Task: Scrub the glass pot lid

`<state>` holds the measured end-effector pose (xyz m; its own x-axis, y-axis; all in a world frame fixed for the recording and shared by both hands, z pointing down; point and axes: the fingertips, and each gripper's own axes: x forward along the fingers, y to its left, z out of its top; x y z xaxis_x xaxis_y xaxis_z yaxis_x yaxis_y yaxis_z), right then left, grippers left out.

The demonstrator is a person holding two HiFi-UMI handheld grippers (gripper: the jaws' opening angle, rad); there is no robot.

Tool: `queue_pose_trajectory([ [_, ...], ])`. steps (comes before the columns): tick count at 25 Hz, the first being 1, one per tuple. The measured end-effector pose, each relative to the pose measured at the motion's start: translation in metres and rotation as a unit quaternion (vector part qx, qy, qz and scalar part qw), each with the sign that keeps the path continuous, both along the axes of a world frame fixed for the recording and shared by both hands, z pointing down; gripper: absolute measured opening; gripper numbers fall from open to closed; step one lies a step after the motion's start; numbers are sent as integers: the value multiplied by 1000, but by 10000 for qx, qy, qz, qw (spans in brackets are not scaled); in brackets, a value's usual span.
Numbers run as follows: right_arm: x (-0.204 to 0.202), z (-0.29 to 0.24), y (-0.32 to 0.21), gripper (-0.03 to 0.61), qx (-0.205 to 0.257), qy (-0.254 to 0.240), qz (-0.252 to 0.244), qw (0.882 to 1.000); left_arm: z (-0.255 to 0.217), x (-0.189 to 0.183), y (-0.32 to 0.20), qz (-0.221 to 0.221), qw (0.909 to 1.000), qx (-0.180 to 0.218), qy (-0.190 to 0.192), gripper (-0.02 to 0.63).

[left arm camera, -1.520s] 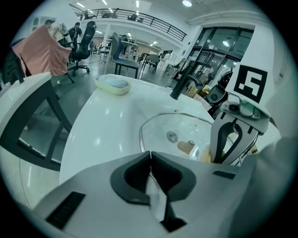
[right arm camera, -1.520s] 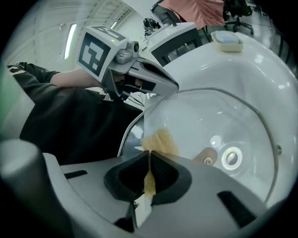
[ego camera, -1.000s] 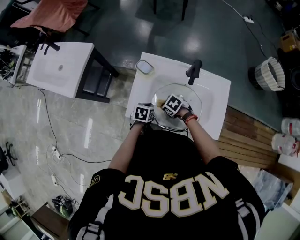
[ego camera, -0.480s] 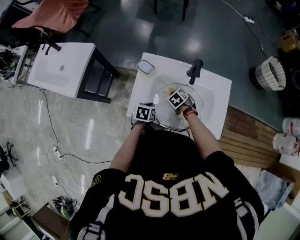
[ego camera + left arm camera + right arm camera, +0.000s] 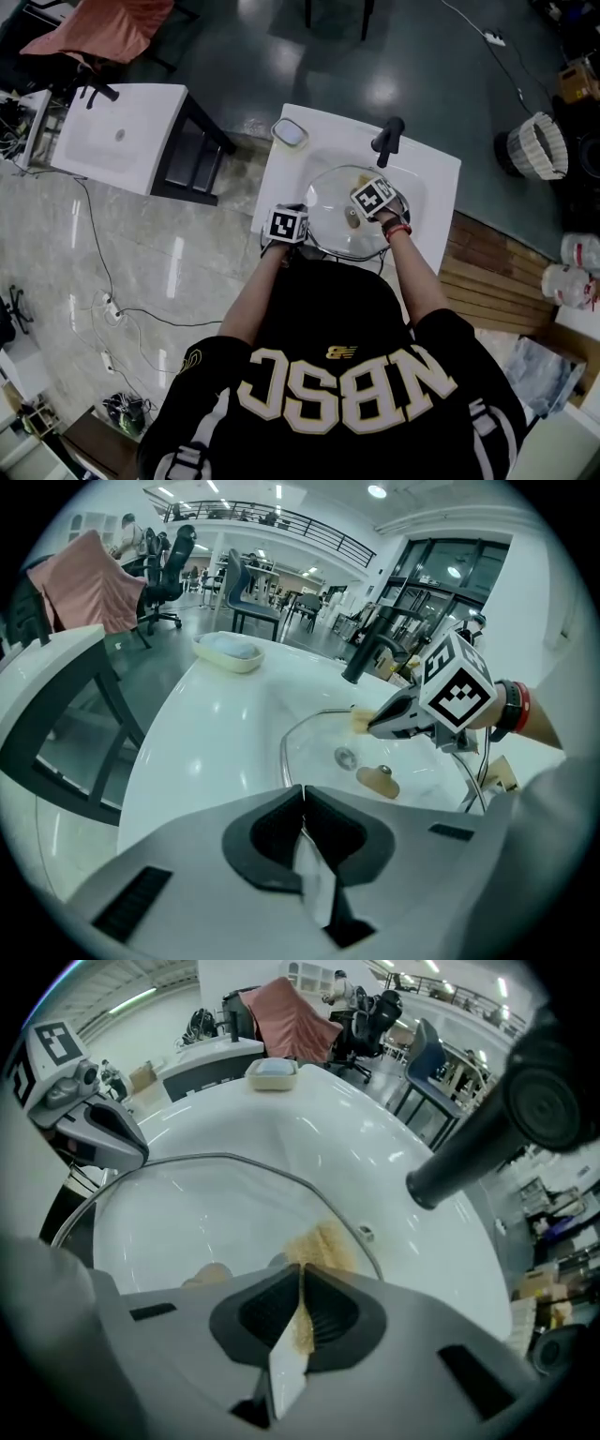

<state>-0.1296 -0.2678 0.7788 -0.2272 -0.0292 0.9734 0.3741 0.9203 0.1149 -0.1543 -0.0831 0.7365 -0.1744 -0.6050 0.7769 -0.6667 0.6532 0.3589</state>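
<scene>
Right gripper (image 5: 302, 1274) slid its sponge (image 5: 319, 1241) rightward along glass lid (image 5: 326, 211) rim.

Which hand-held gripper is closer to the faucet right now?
Right. The right hand-held gripper works the far side of the lid, by the faucet; the left hand-held gripper clamps its near rim.
</scene>
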Motion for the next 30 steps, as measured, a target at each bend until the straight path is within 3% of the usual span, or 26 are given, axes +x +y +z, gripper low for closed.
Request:
queue_pose_trajectory([
  [4,14,-5,-12,23,138,254,95,9995,0,1,-1,30,10000,1,33,15],
  [9,45,-15,-13,23,19,1189,-362,9922,0,1,-1,47,10000,43,62,15],
  [17,94,-39,19,23,-1293,2491,-708,9572,0,1,-1,61,9999,81,102,15],
  [24,121,-51,59,25,-1909,3025,-1681,9186,2,1,-1,78,9999,96,115,15],
  [30,117,-53,84,25,-2298,2924,-1764,9113,0,-1,-1,90,9998,113,118,15],
])
